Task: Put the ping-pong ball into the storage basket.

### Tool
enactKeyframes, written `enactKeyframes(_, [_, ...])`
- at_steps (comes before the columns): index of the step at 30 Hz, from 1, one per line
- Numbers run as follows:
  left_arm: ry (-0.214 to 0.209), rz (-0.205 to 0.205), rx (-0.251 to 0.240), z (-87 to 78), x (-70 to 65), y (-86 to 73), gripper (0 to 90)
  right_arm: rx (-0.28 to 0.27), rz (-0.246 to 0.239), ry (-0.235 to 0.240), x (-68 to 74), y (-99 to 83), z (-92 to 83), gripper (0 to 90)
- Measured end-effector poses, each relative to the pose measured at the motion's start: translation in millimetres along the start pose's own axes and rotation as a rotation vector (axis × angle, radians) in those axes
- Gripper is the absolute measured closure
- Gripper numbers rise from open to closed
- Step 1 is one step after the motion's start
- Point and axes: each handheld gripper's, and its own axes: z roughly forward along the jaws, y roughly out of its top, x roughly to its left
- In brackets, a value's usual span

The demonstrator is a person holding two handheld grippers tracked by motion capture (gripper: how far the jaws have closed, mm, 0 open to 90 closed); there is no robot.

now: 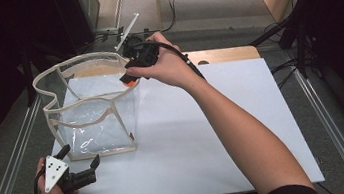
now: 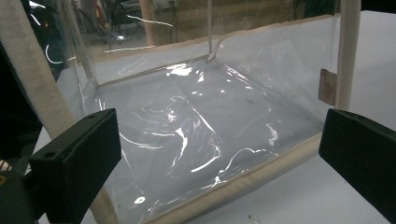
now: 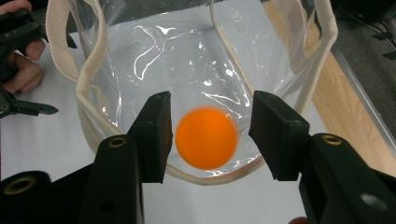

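Orange ball (image 3: 206,138) seen between parted jaws of right gripper (image 3: 208,135), blurred, touching neither jaw: judged just released over mouth of clear bag (image 1: 97,122) at table's 11 o'clock. Drop judged nearly done. Left gripper (image 1: 81,162) released, empty, near bag's 6 o'clock. No writing readable.

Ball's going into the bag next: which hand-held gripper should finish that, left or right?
Right. The right hand-held gripper is over the bag mouth, its open jaws either side of the blurred orange ball, apparently dropping. The left hand-held gripper sits open, low on the table outside the bag's near wall.
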Motion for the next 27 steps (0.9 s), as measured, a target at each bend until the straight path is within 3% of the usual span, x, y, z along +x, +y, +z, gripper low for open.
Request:
enactKeyframes(17, [0.001, 0.002, 0.002, 0.1, -0.2, 0.1, 0.0, -0.009, 0.015, -0.023, -2.9, -7.6, -7.1, 40.2])
enactKeyframes(22, [0.0, 0.003, 0.002, 0.1, -0.1, 0.1, 0.0, -0.007, 0.026, -0.03, -3.3, -11.5, -7.5, 34.5])
enactKeyframes(27, [0.0, -0.001, 0.0, 0.4, -0.6, 0.0, 0.0, -0.028, 0.049, -0.039, -6.1, -18.8, -9.6, 21.8])
